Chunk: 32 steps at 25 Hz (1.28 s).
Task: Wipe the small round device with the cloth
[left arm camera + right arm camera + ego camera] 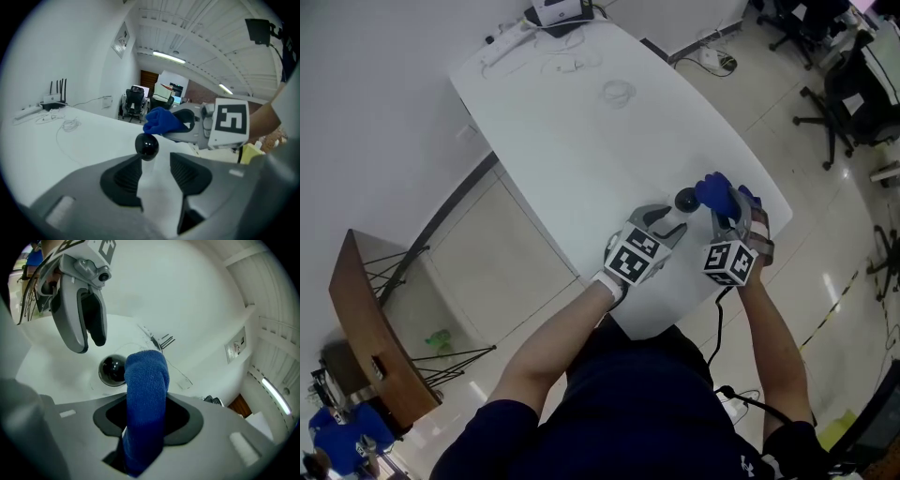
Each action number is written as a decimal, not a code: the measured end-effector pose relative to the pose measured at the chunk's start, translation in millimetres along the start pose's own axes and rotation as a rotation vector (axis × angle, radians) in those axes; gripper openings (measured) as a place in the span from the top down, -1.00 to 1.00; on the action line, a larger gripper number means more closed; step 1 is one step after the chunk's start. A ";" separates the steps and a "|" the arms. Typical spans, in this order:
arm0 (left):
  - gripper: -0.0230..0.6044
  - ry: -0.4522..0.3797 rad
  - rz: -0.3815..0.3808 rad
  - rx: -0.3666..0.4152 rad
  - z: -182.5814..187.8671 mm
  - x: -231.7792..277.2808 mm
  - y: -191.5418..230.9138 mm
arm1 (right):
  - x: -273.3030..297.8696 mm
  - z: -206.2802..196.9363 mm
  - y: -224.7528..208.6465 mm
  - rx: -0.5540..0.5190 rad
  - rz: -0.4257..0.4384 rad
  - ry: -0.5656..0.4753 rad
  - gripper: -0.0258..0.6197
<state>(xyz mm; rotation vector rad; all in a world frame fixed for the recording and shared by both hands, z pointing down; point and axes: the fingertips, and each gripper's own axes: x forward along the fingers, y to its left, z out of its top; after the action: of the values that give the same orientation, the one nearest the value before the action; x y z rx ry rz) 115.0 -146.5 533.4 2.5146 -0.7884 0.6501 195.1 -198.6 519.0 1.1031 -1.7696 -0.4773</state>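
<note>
On the white table (pixel 581 141), the small round device (pixel 686 199), a black ball, sits just beyond the spread, empty jaws of the left gripper (pixel 155 159), while the right gripper (pixel 145 411) pinches the blue cloth (pixel 146 380), its folded end right beside the ball, though contact is unclear and the ball's pale base blends into the tabletop.

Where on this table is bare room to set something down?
The white table's middle is bare, between the thin looped cable and the small black round device. Crowded: the near corner, around that device and the blue cloth.
</note>
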 end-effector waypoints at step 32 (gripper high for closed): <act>0.32 -0.008 -0.031 -0.042 -3.8 3.7 -8.3 | -23.6 57.9 7.7 -0.333 0.102 -0.229 0.37</act>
<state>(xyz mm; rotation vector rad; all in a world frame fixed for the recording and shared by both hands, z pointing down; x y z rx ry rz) 121.6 -139.9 536.3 2.4878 -0.7574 0.6068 143.9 -183.4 485.5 0.7441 -1.8480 -0.8285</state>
